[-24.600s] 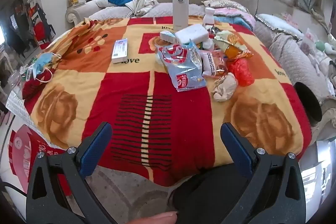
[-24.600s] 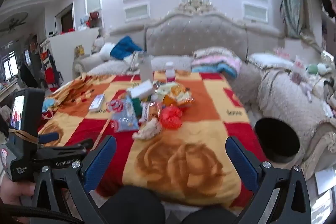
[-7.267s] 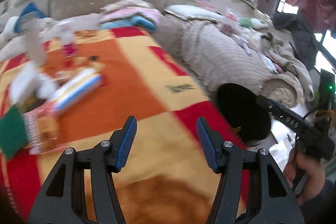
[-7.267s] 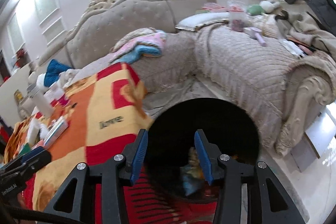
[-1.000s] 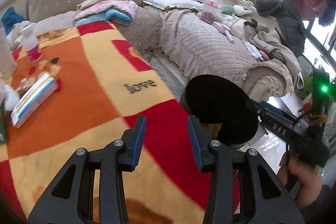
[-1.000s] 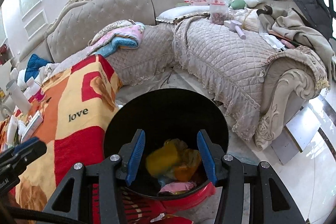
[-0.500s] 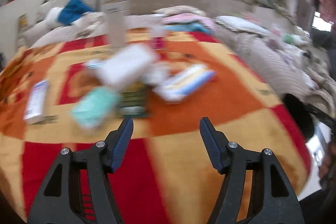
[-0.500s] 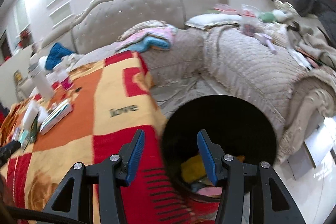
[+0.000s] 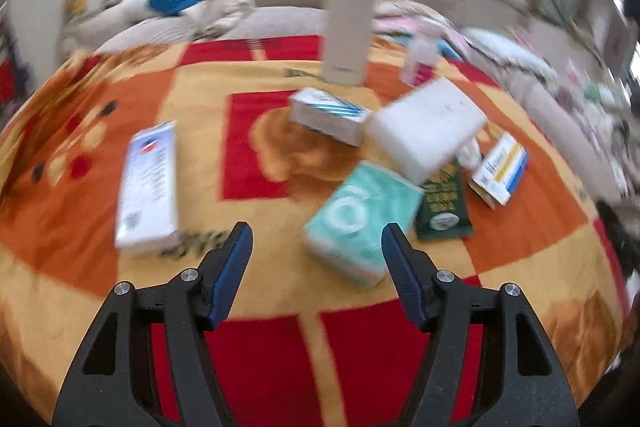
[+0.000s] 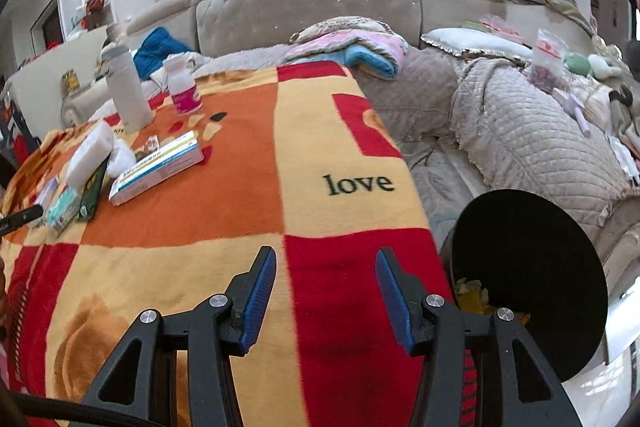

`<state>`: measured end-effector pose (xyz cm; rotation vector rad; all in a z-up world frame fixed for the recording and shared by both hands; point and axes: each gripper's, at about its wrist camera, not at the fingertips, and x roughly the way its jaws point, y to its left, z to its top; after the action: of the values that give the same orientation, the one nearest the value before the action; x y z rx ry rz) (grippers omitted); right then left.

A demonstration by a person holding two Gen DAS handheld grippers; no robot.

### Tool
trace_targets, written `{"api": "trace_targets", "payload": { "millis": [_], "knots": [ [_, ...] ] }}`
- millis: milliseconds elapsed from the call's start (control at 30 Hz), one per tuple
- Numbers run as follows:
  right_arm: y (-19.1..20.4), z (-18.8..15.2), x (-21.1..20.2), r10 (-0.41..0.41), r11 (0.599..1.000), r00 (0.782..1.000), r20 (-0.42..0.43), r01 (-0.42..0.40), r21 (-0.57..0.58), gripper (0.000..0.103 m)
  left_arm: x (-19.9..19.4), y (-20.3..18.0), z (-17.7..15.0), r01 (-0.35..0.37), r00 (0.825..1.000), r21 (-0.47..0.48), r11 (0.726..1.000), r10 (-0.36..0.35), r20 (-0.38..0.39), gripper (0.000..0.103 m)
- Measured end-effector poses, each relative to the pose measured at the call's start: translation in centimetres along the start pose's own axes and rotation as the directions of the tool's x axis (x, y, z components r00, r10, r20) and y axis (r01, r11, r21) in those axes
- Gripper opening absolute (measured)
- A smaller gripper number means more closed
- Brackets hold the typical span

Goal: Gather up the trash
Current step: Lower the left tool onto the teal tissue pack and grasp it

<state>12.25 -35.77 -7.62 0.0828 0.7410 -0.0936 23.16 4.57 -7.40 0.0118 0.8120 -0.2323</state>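
We are aiming the empty, just-widened left gripper (image 9: 316, 239) squarely over the mint tissue pack (image 9: 360, 217); the right gripper (image 10: 326, 267) is hanging parted, holding nothing.

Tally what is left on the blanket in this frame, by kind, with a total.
Boxes: 3 – white box, striped box, yellow-and-blue box
Soft packs: 2 – mint tissue pack, white pack
Flat green packet: 1
Upright containers: 2 – tall white canister, small bottle
Crumpled white tissue: 1
Total: 9
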Motion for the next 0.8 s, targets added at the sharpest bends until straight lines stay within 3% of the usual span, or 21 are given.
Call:
{"api": "trace_targets", "payload": {
  "millis": [167, 400, 433, 500, 567, 733, 800],
  "knots": [
    [-0.2, 0.0, 0.0, 0.000, 1.000, 1.000, -0.007, 0.000, -0.002, 0.050, 2.9, -1.6, 1.4, 0.033, 0.998, 0.123, 0.992, -0.027, -0.053, 0.068],
    [-0.6, 0.1, 0.2, 0.003, 1.000, 1.000, -0.013, -0.002, 0.023, 0.050, 4.5, -1.5, 1.0, 0.049, 0.995, 0.083, 0.995, -0.042, -0.085, 0.066],
    [-0.6, 0.1, 0.1, 0.002, 1.000, 1.000, -0.014, -0.001, 0.017, 0.050, 4.6, -1.6, 0.8, 0.054, 0.995, 0.076, 0.996, -0.047, -0.092, 0.063],
    [-0.4, 0.1, 0.0, -0.005, 1.000, 1.000, -0.010, 0.005, 0.004, 0.050, 4.2, -1.9, 0.5, 0.054, 0.995, 0.063, 0.997, -0.048, -0.086, 0.047],
    [-0.1, 0.2, -0.2, -0.004, 1.000, 1.000, 0.000, 0.004, -0.002, 0.050, 3.5, -2.1, 0.1, 0.042, 0.997, 0.040, 0.998, -0.039, -0.066, 0.040],
    [1.7, 0.6, -2.0, 0.067, 0.998, 0.993, 0.101, -0.067, -0.002, 0.050, -0.2, -1.1, -2.0, -0.054, 0.998, -0.096, 0.994, 0.056, 0.025, 0.037],
    [3.0, 0.8, -1.6, 0.120, 0.993, 0.988, 0.094, -0.120, -0.009, 0.050, -1.7, -0.3, -3.0, -0.092, 0.993, -0.159, 0.983, 0.101, 0.053, 0.037]
  ]
}}
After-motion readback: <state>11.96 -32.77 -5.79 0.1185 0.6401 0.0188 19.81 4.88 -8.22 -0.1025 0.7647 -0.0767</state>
